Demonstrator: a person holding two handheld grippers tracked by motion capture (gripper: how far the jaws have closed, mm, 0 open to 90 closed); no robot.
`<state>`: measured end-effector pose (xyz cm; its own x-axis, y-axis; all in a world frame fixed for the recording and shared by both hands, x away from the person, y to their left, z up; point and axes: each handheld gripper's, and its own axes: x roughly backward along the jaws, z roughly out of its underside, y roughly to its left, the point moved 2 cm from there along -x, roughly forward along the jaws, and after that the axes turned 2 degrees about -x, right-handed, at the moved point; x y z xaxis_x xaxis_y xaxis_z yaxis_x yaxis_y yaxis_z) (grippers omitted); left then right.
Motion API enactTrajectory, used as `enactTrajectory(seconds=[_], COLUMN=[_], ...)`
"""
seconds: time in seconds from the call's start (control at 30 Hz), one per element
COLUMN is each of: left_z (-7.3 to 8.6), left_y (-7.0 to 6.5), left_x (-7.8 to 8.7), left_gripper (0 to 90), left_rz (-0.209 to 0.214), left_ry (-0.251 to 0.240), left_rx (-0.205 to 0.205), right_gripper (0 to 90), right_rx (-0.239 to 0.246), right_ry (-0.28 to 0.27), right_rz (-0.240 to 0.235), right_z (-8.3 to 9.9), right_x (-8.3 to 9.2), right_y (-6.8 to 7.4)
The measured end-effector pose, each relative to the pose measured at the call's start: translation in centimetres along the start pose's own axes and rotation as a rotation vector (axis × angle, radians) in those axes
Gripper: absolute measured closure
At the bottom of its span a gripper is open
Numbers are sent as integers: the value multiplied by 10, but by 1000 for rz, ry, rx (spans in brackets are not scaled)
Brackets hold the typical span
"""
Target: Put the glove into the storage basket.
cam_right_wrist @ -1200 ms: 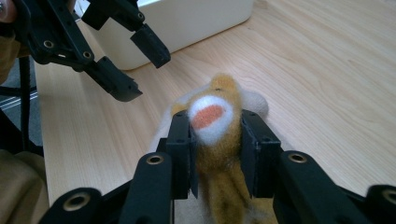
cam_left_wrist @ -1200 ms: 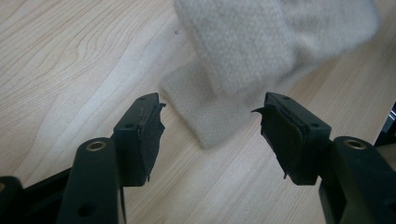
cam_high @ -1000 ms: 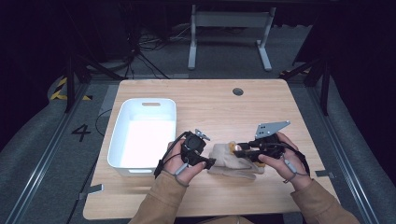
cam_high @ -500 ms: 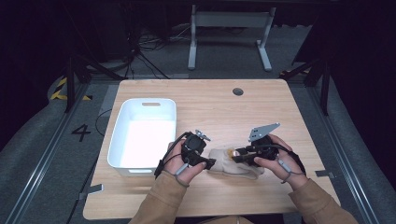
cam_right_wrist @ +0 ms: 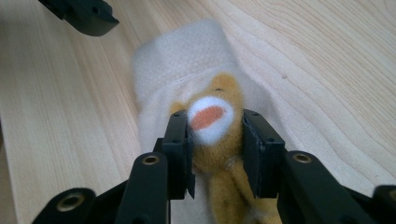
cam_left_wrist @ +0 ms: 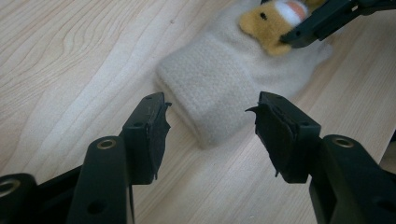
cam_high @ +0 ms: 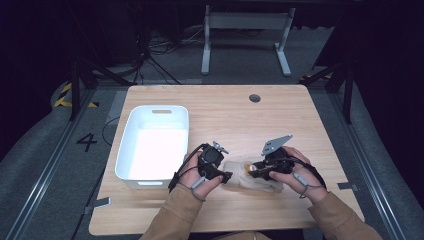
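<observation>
Mitten, cream fleece w/ a yellow plush animal on it, lies flat near the bench's front edge, right of the white bin. Right gripper has its fingers set narrow around the plush head, pads touching both sides. Left gripper hovers over the cuff end, fingers half-wide on either side of it, not pinching yet.

Risk, imo: right grip is on the plush only, so a lift could stretch or swing the fleece instead of carrying it. If the left fingers shut too low they'd scrape the bench or catch just one layer of the cuff.

Vs. a sec ago: right gripper has dropped onto the toy, its grey plate sits lower and closer in. Left fingers have just been closing, cuff between them; right have just been opening a touch, plush between them.
</observation>
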<state>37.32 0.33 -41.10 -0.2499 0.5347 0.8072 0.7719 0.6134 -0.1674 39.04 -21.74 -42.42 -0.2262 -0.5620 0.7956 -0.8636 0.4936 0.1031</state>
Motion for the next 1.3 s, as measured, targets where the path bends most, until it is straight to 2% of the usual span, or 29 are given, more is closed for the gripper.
enactTrajectory(seconds=[0.1, 0.13, 0.3, 0.37, 0.63, 0.67, 0.73, 0.9, 1.13, 1.3], left_z=[0, 0, 0, -1, -5, -6, -8, -9, -11, -13], left_y=[-1, -1, -2, -1, -2, -1, -1, 0, -2, -5], left_x=[-1, -2, -2, -3, -3, -2, 0, 3, 5, 6], left_gripper=[445, 446, 449, 446, 420, 409, 383, 372, 357, 353], left_rz=[1, 0, -9, -15, -27, -39, -36, -37, -6, -12], left_ry=[0, -1, -25, -31, -71, -108, -119, -120, -119, -127], left_rx=[-7, -8, -16, -20, -47, -29, -32, -40, -51, -62], right_gripper=[628, 610, 527, 487, 464, 460, 453, 452, 451, 453], right_rx=[20, 46, 67, 55, 29, 20, 8, -14, -58, -84], right_ry=[30, 44, 20, -18, -87, -104, -119, -149, -184, -195], right_rz=[10, 22, 41, 40, 78, 86, 90, 105, 133, 156], right_z=[1, 3, 2, 2, 4, 5, 6, 8, 14, 20], right_x=[-4, -7, -5, -1, 17, 22, 27, 38, 53, 61], right_y=[0, 1, 3, 3, -1, -2, -4, -8, -19, -27])
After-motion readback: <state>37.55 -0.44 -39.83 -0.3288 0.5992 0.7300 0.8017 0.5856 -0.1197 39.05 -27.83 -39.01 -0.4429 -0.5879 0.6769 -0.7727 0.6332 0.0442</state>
